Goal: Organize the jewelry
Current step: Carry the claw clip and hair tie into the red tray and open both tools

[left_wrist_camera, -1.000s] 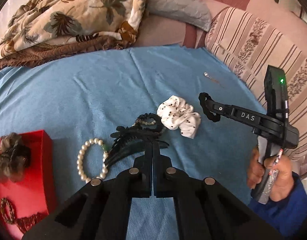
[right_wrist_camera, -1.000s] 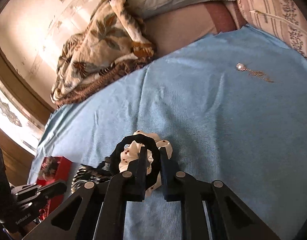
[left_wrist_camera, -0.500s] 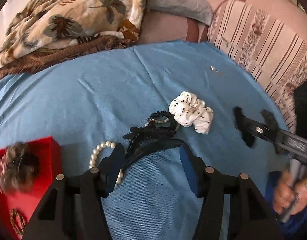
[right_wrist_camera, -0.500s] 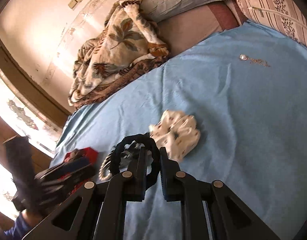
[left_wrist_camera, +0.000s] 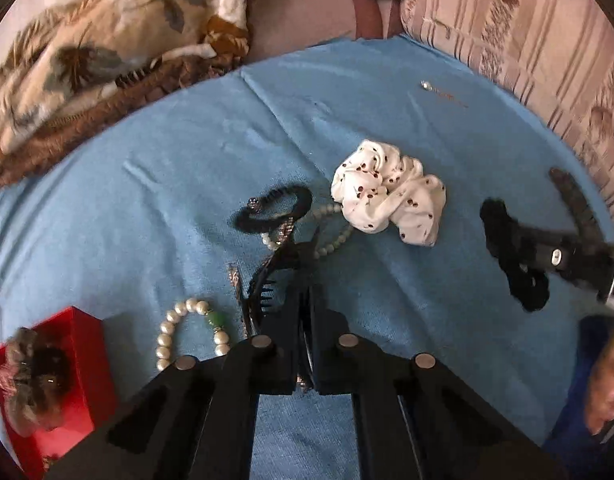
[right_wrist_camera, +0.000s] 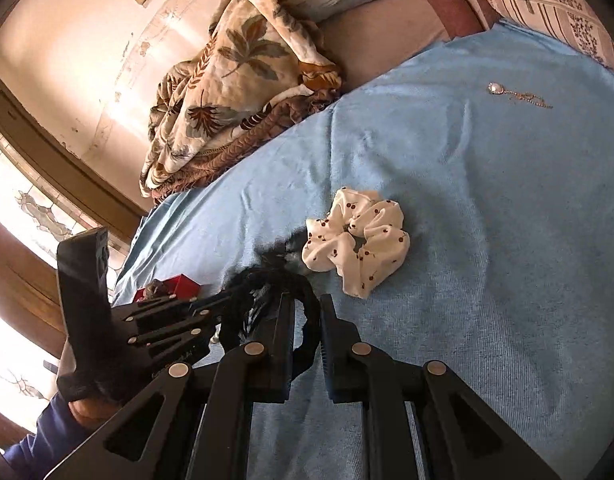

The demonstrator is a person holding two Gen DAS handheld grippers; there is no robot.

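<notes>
left claw (left_wrist_camera: 305, 308) just clamped onto black hair claw clip (left_wrist_camera: 275, 280) on blue bedsheet (left_wrist_camera: 187, 168) (stiff, light, toothed; grip spine). right claw (right_wrist_camera: 307, 320) pinches soft black scrunchie (right_wrist_camera: 275, 300).

Jewelry and hair accessories counted on a blue cloth (left_wrist_camera: 387, 100).

One white dotted scrunchie (left_wrist_camera: 389, 206) lies near the middle. Two black hair ties: one (left_wrist_camera: 273, 208) on the cloth, one (left_wrist_camera: 515, 268) hanging on a gripper at the right edge. One black claw clip (left_wrist_camera: 275, 280). One pearl bracelet (left_wrist_camera: 187, 332), one small bead strand (left_wrist_camera: 331, 236). One pendant chain (left_wrist_camera: 441, 92) near the far edge. One red box (left_wrist_camera: 83, 352) at the left edge.
</notes>
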